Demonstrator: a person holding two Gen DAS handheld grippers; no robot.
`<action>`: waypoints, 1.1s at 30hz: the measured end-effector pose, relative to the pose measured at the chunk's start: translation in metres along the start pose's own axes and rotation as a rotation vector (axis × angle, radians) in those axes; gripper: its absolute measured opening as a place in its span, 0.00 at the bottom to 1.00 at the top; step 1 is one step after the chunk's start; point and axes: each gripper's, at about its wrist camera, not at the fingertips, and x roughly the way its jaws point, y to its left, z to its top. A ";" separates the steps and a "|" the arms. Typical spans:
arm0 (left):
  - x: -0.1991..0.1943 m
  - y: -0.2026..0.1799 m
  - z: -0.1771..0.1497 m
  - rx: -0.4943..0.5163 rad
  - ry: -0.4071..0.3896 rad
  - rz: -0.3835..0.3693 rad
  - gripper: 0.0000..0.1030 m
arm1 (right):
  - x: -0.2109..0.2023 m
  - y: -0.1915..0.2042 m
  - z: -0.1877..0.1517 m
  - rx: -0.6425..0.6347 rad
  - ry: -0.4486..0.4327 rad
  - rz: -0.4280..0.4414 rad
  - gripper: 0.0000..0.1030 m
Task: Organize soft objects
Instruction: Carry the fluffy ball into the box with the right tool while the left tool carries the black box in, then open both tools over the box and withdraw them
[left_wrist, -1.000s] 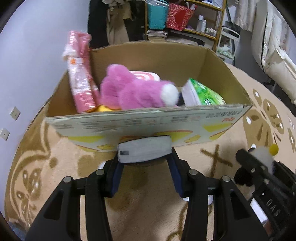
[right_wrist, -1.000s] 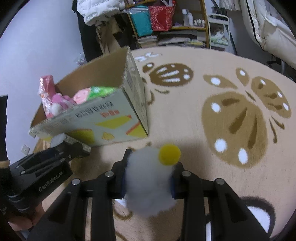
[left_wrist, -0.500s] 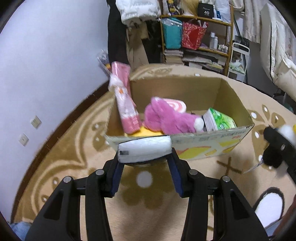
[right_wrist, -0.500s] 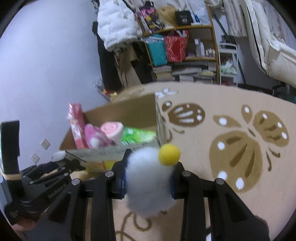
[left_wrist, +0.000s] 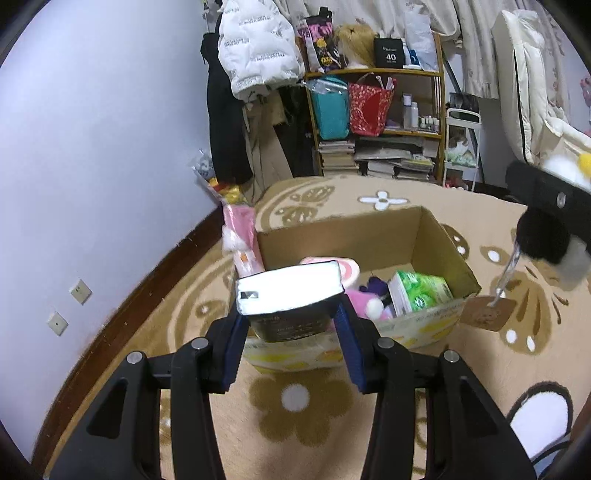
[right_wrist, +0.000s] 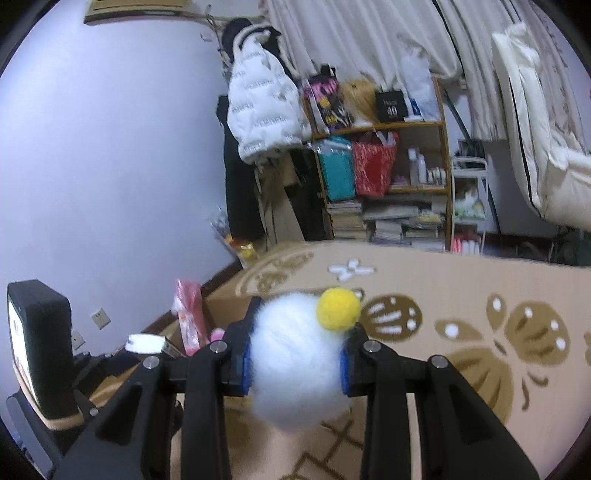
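Left gripper (left_wrist: 291, 325) is clamping a tissue pack (left_wrist: 290, 291) mid-frame, over the cardboard box (left_wrist: 369, 236) rim, for dropping in. Right gripper (right_wrist: 295, 360) is squeezing a white plush (right_wrist: 295, 362) at lower centre, likely next for boxing.

Both grippers, left (left_wrist: 291, 328) and right (right_wrist: 295, 354), now apparently higher above the cardboard box (left_wrist: 424, 236), tilted less steeply down.

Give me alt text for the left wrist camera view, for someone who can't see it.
The left gripper clamps a white-topped tissue pack above a patterned rug. Just beyond it sits an open cardboard box holding a pink plush toy, a green pack and a tall pink package. The right gripper shows at the right edge.
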 end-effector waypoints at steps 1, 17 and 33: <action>-0.001 0.001 0.003 0.001 -0.008 0.008 0.43 | -0.001 0.001 0.004 -0.001 -0.012 0.007 0.34; 0.037 0.017 0.035 -0.066 -0.070 0.032 0.44 | 0.045 0.032 0.026 -0.136 0.012 0.050 0.35; 0.067 0.032 0.026 -0.113 -0.022 0.091 0.87 | 0.093 0.010 0.001 -0.076 0.145 0.081 0.49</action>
